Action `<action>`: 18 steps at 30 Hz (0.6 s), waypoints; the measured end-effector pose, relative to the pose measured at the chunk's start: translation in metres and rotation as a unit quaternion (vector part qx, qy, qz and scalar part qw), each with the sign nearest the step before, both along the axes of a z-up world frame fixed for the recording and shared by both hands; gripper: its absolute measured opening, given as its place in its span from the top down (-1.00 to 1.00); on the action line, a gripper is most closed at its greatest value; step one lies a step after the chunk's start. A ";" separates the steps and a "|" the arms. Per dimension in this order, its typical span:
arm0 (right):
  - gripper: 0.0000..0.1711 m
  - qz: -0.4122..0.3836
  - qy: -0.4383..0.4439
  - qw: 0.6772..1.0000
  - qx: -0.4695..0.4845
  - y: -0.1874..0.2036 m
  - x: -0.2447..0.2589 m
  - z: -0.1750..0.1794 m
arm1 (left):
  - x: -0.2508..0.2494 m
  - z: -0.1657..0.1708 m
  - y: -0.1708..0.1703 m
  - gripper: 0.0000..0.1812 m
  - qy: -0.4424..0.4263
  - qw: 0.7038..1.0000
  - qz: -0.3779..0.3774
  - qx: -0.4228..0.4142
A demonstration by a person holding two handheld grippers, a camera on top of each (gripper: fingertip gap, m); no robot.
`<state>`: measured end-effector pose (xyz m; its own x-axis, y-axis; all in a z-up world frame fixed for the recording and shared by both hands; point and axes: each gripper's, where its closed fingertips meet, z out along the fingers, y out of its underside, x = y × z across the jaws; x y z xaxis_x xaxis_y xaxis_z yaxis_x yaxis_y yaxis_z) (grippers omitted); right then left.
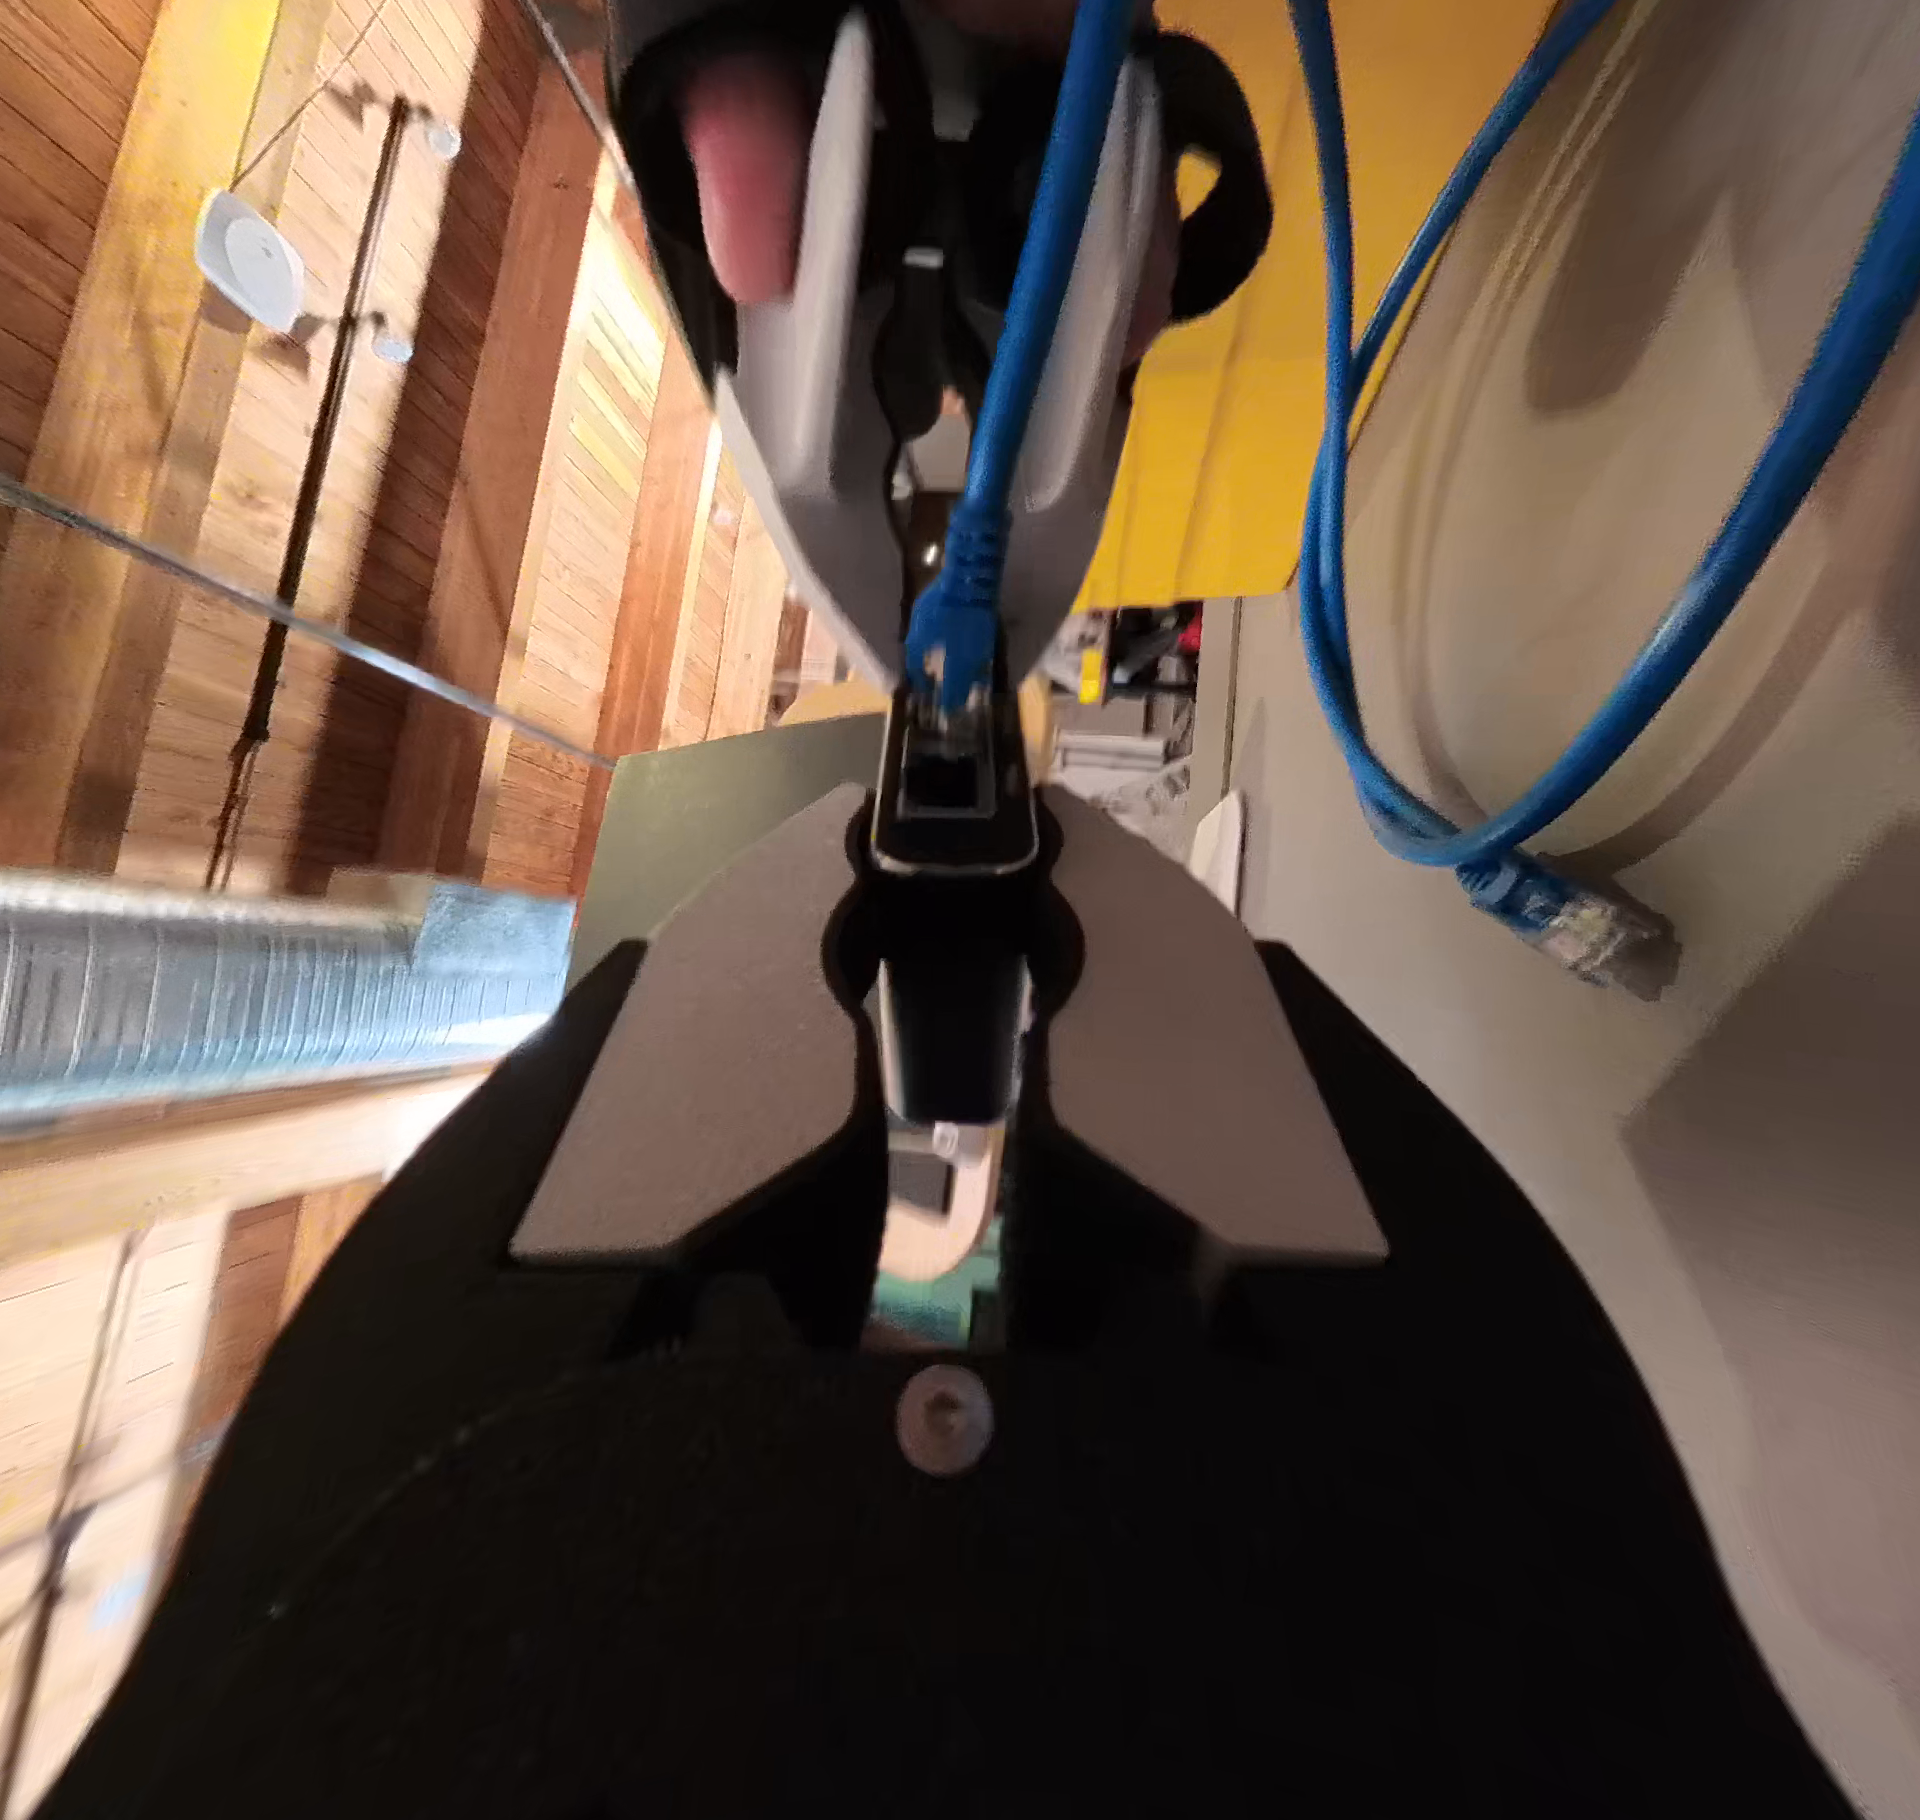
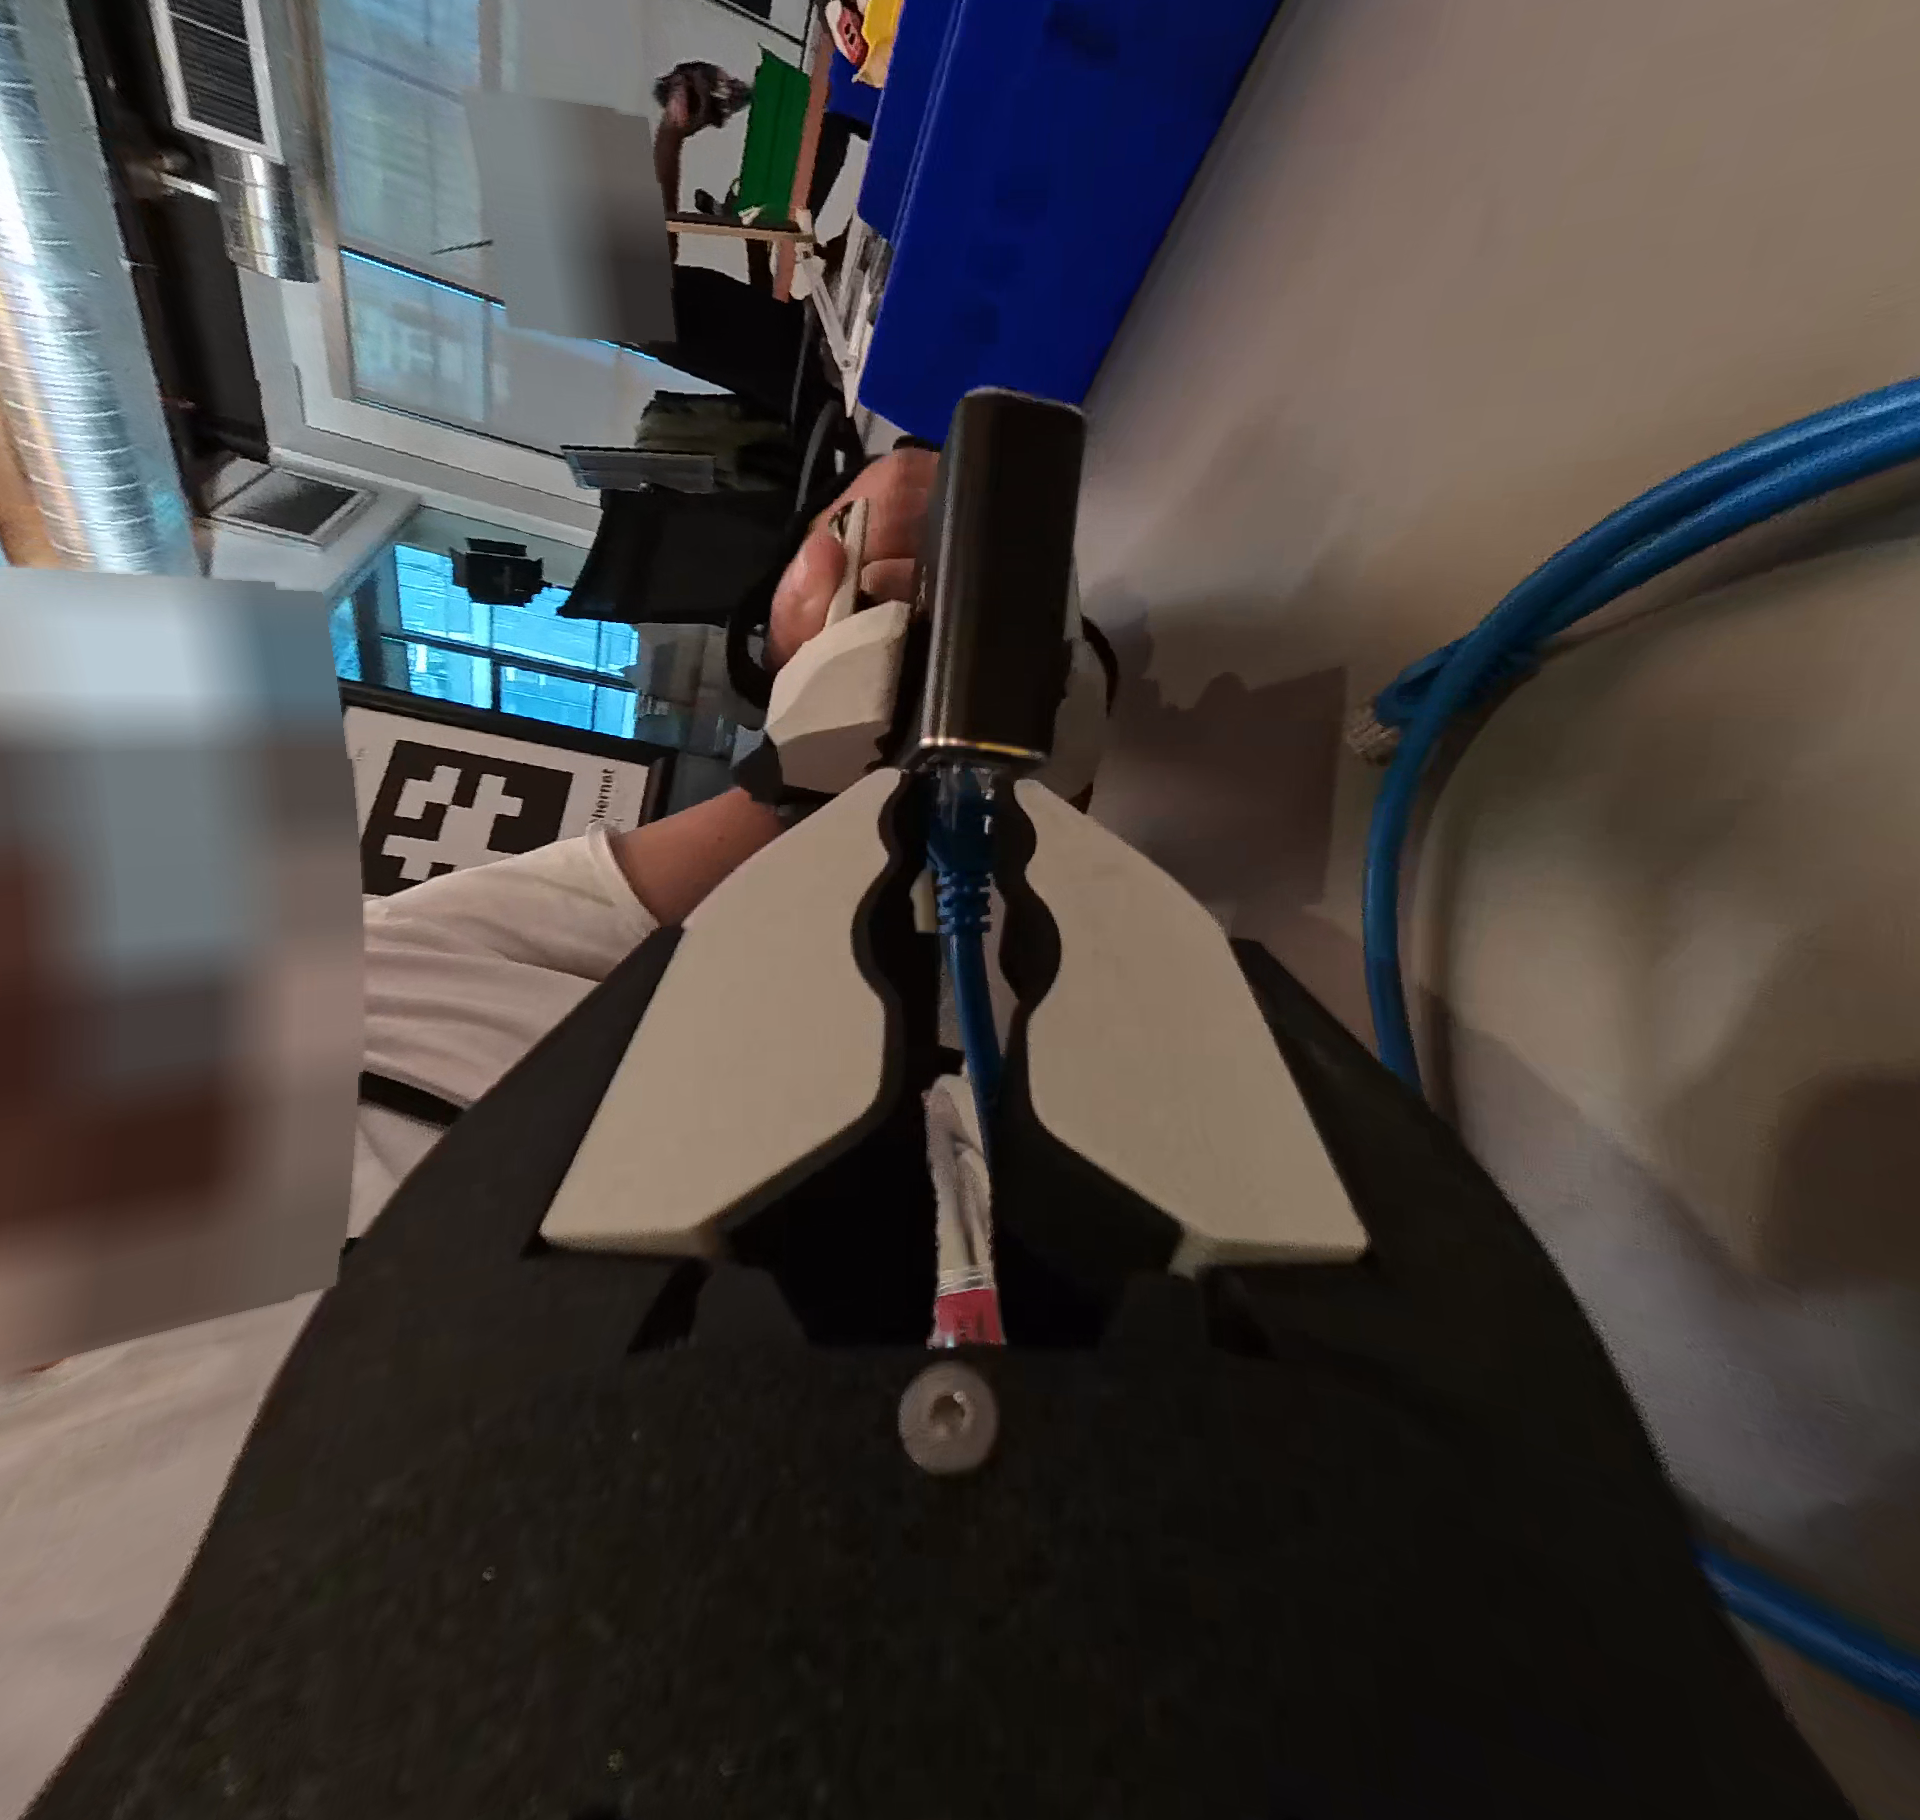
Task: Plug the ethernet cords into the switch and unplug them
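Note:
The small black switch point(image 1: 943, 1022) is clamped upright between my left gripper's point(image 1: 951, 814) fingers, with one open port point(image 1: 940, 783) facing up. My right gripper point(image 2: 958, 794) is shut on the boot of a blue ethernet cord's plug point(image 2: 961, 866). The plug's clear tip is in the mouth of the switch point(image 2: 997, 575); how deep I cannot tell. In the left wrist view the right gripper point(image 1: 956, 664) comes down from above with that plug point(image 1: 951, 617). The cord point(image 1: 1340, 523) loops right, and its free plug point(image 1: 1569, 929) lies on the table.
A grey table point(image 2: 1558, 264) carries a blue bin point(image 2: 1039, 160) and a yellow bin point(image 1: 1247, 316). The cord's coil point(image 2: 1392, 887) lies at the right. A person's white sleeve point(image 2: 499, 939) is at the left. A red and white tag point(image 2: 966, 1292) hangs on the cord. The grippers' ends are close to 4 cm from one another.

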<state>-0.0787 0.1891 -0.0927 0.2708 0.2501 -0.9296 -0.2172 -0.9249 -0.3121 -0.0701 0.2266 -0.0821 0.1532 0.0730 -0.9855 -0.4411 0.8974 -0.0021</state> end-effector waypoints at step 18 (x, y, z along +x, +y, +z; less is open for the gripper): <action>0.85 0.198 -0.008 0.980 0.026 -0.115 -0.065 0.003 | -0.036 0.012 0.094 0.73 -0.083 0.967 0.122 -0.208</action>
<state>-0.1438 0.0736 -0.0901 0.1577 0.3862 -0.9088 0.1606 -0.9181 -0.3623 -0.1061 0.3206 -0.0702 0.3402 -0.2706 -0.9006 -0.6026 0.6725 -0.4296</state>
